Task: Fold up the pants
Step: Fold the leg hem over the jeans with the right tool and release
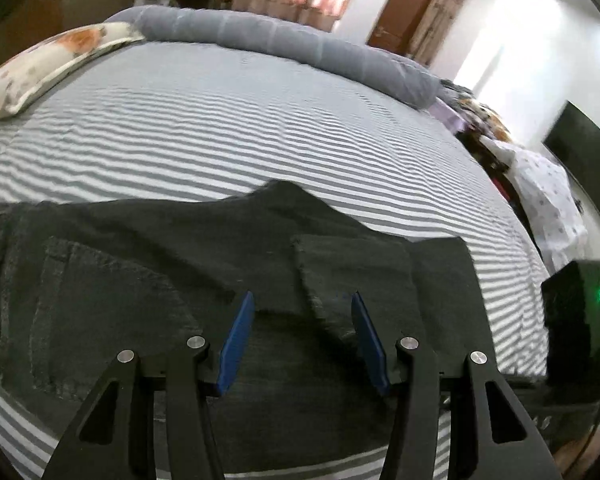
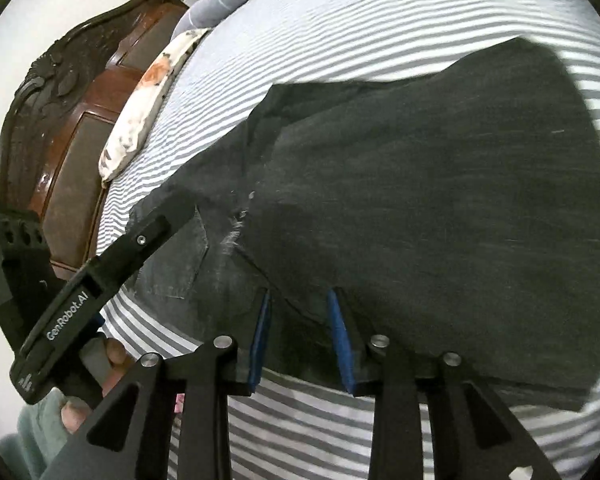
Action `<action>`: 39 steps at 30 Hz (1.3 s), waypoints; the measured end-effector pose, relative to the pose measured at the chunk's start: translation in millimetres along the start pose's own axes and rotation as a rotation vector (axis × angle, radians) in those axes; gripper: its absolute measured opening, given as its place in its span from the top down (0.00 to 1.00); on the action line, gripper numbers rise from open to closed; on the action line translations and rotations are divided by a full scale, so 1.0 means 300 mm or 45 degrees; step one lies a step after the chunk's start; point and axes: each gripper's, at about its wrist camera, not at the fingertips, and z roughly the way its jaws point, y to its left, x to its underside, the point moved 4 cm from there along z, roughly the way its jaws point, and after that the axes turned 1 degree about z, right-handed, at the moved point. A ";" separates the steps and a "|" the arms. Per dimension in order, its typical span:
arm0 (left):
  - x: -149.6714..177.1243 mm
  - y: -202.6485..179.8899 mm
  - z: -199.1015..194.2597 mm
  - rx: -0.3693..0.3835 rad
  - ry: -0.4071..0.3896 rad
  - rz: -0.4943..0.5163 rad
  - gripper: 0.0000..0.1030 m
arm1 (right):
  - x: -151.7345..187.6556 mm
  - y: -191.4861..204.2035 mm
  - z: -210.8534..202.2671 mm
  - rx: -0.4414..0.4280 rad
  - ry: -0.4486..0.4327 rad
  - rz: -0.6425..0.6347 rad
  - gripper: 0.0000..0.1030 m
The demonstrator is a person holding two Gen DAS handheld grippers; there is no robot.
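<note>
The dark pants point(image 1: 204, 264) lie flat on the striped bedsheet point(image 1: 220, 120), in the lower half of the left wrist view and across the centre and right of the right wrist view; they look already folded at least one time, with a back pocket point(image 1: 100, 312) at the lower left. The left gripper point(image 1: 302, 300) hangs over the near edge of the fabric with its blue pads point(image 1: 236, 344) wide apart and nothing between them. The right gripper point(image 2: 300, 294) is also open, a little narrower, and its tips are at a fold edge of the pants; I cannot tell if they touch the cloth. I judge the step in hand is to take the near edge for the next fold. To do it well, each gripper should go low enough that both layers enter between the pads, close firmly, and then both should lift together so the fold line stays straight. The left wrist view alone shows the rolled grey blanket point(image 1: 300, 44) at the top and a door point(image 1: 404, 12) at the upper right. The right wrist view alone shows the wooden headboard point(image 2: 60, 128) at the left, the body of the left gripper at the lower left, and the whole width of the pants. The flowered pillow point(image 1: 48, 68) appears in both.
</note>
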 end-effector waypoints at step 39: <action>0.170 -0.101 0.187 0.008 0.293 0.242 0.40 | -0.346 -0.338 -0.077 0.666 -0.149 -0.061 0.69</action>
